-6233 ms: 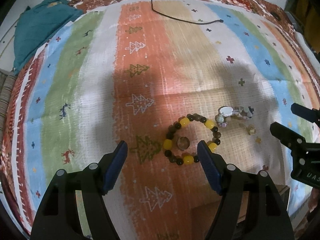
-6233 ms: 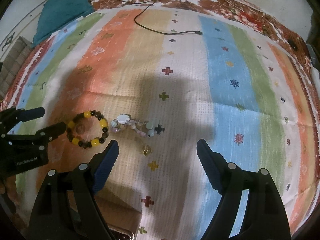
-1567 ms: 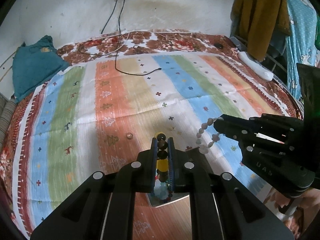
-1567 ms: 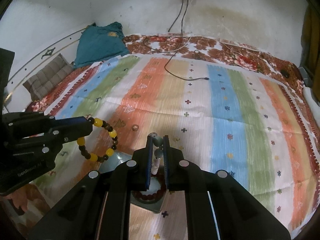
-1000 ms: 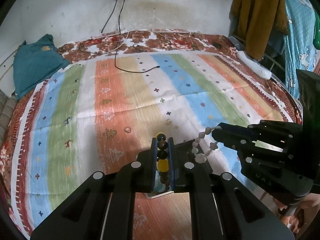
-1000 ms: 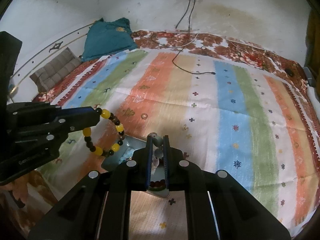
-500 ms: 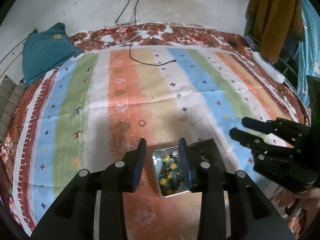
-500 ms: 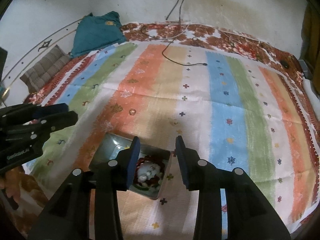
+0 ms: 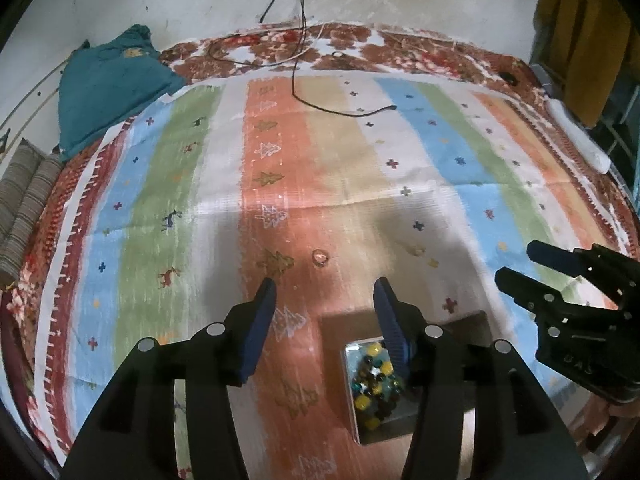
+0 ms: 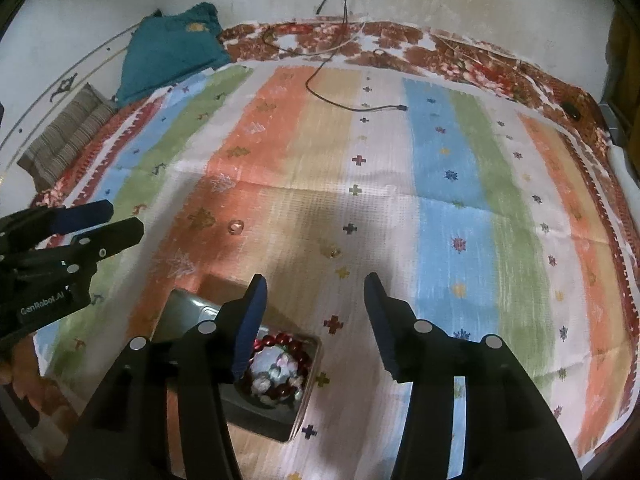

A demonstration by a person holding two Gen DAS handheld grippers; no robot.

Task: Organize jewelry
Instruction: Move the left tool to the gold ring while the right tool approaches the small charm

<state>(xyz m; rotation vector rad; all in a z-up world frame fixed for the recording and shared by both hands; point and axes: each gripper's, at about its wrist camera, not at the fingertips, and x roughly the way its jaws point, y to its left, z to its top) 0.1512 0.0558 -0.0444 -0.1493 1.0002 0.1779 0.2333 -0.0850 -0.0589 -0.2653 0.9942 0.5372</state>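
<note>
A metal tin (image 9: 354,394) lies on the striped cloth (image 9: 360,168) below my grippers. The yellow and dark bead bracelet (image 9: 374,380) lies in one compartment. The pale stone bracelet (image 10: 276,374) lies in another, on a red bead bracelet (image 10: 286,340). My left gripper (image 9: 326,294) is open and empty above the cloth, left of the tin. My right gripper (image 10: 312,290) is open and empty above the tin's far right. A ring (image 9: 321,257) and a small gold earring (image 9: 418,250) lie on the cloth beyond the tin; both also show in the right wrist view, the ring (image 10: 236,227) and the earring (image 10: 334,253).
A black cable (image 9: 344,110) lies across the far cloth. A teal cushion (image 9: 108,84) and a striped cushion (image 9: 24,200) sit at the far left. Clothes (image 9: 580,32) hang at the far right by the wall.
Both grippers opened and let their bracelets drop into the tin. Both then opened wider and moved forward over the cloth.
</note>
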